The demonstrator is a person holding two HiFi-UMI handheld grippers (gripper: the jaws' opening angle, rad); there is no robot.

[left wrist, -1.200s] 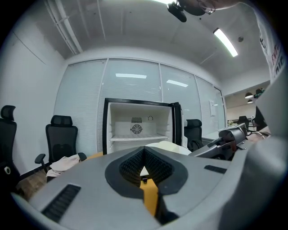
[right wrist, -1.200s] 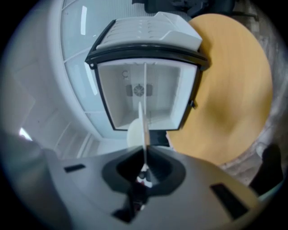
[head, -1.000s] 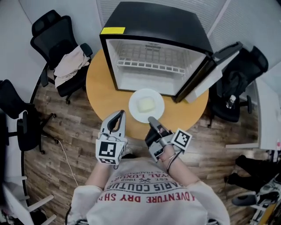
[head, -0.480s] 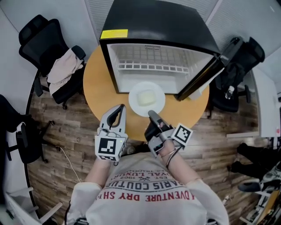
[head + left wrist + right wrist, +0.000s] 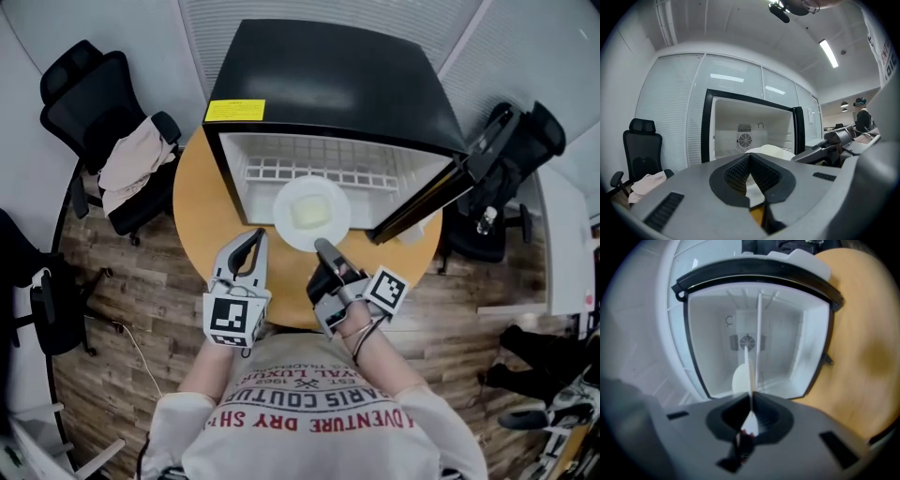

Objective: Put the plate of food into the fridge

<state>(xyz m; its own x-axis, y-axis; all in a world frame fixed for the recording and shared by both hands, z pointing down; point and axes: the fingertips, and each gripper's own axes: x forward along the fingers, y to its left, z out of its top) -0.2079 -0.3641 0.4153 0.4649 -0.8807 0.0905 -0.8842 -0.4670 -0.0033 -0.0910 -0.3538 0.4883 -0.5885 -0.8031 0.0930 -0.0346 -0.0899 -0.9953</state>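
The right hand-held gripper (image 5: 322,247) pinches the plate (image 5: 284,216), now pushed ahead into the fridge (image 5: 328,84). Nearly done. The left hand-held gripper (image 5: 255,240) is closed and empty.

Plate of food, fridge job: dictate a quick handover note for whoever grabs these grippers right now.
Right hand-held gripper: shut on the near rim of the plate.
Left hand-held gripper: shut, empty, beside the plate over the table.
Plate with food: at the mouth of the fridge, whose door is open at the right.
Done: plate gripped and at the opening.
Left: set it inside, let go, probably close the door.
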